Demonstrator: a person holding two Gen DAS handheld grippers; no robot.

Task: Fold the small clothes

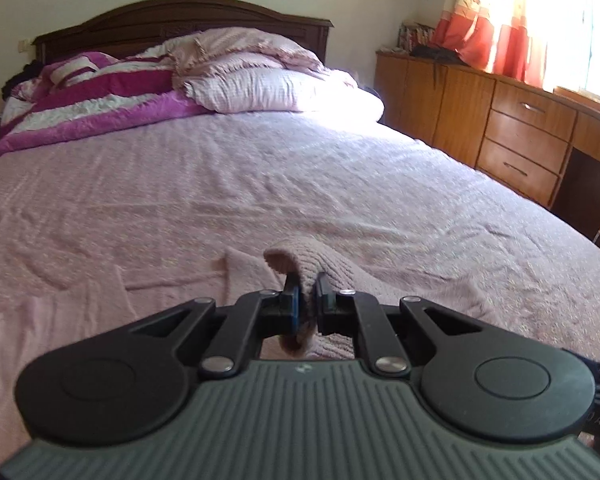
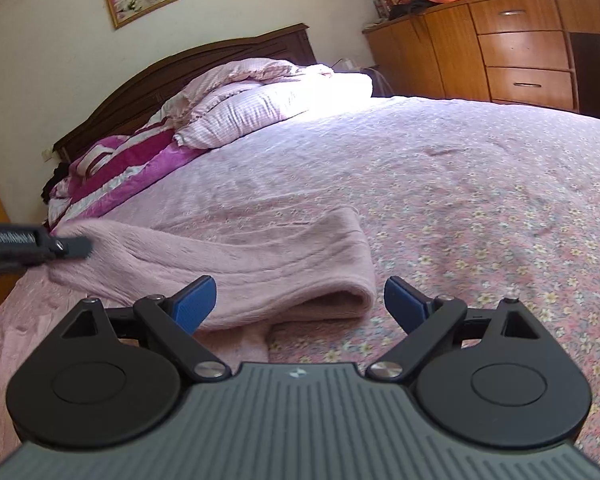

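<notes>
A small pink fuzzy cloth [image 2: 236,264] lies on the bed, doubled over with its fold at the right end. My left gripper [image 1: 307,286] is shut on an edge of the pink cloth [image 1: 296,260], which bulges up above the pinched jaws and is lifted off the bed there. In the right wrist view the left gripper [image 2: 74,247] shows at the left edge, gripping the cloth's far left corner. My right gripper [image 2: 300,300] stands wide open just in front of the folded end, its blue pads [image 2: 194,302] clear of the fabric.
The bed has a pink floral bedspread [image 2: 480,216], with pillows [image 1: 268,88] and a magenta quilt [image 1: 100,108] heaped against the dark headboard [image 1: 180,20]. A wooden dresser with drawers [image 1: 520,136] runs along the right wall under a curtained window [image 1: 520,20].
</notes>
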